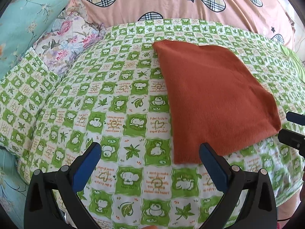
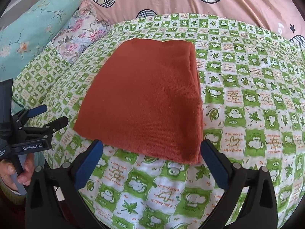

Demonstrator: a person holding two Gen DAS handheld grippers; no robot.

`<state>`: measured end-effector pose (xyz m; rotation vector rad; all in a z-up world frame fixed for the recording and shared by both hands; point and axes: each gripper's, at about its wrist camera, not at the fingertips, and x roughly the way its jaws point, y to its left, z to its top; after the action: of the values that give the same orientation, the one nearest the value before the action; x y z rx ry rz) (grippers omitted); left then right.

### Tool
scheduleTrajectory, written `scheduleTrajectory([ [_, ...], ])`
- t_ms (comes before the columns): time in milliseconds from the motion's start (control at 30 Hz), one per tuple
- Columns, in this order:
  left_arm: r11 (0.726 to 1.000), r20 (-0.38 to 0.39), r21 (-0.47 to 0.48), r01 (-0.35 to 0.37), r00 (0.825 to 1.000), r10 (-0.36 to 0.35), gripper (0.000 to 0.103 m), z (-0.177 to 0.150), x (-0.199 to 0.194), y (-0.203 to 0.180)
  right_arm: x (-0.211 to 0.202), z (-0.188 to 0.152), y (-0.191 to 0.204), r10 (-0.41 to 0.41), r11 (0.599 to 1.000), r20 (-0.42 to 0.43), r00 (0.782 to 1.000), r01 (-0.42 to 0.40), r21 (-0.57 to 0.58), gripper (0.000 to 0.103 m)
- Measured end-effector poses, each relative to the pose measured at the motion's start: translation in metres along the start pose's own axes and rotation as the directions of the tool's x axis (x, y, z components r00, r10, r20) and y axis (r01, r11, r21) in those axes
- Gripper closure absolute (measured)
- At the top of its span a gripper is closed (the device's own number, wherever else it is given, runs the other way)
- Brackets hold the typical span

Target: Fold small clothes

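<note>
A rust-orange garment (image 1: 213,99) lies folded into a flat rectangle on the green-and-white checked bedsheet (image 1: 114,103). It also shows in the right wrist view (image 2: 144,103), with its folded edge on the right. My left gripper (image 1: 150,150) is open and empty, just left of and in front of the garment's near corner. My right gripper (image 2: 151,148) is open and empty, with the garment's near edge between its fingers. The right gripper shows at the right edge of the left wrist view (image 1: 291,127). The left gripper shows at the left of the right wrist view (image 2: 51,116), held by a hand.
A pink duvet with checked hearts (image 1: 171,2) lies behind the sheet. A teal floral pillow (image 1: 28,19) and a floral cushion (image 1: 66,42) sit at the back left. A green striped cloth (image 1: 295,61) shows at the far right.
</note>
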<state>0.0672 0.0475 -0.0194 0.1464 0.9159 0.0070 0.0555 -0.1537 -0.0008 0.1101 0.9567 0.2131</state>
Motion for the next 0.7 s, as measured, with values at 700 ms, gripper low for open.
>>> scheduleTrajectory([
  [700,1.0,-0.019,-0.029,-0.009,1.0,0.009,0.001,0.014,0.015,-0.004,0.023,0.017,0.001,0.014,1.0,-0.017,1.0,-0.014,0.007,0.0],
])
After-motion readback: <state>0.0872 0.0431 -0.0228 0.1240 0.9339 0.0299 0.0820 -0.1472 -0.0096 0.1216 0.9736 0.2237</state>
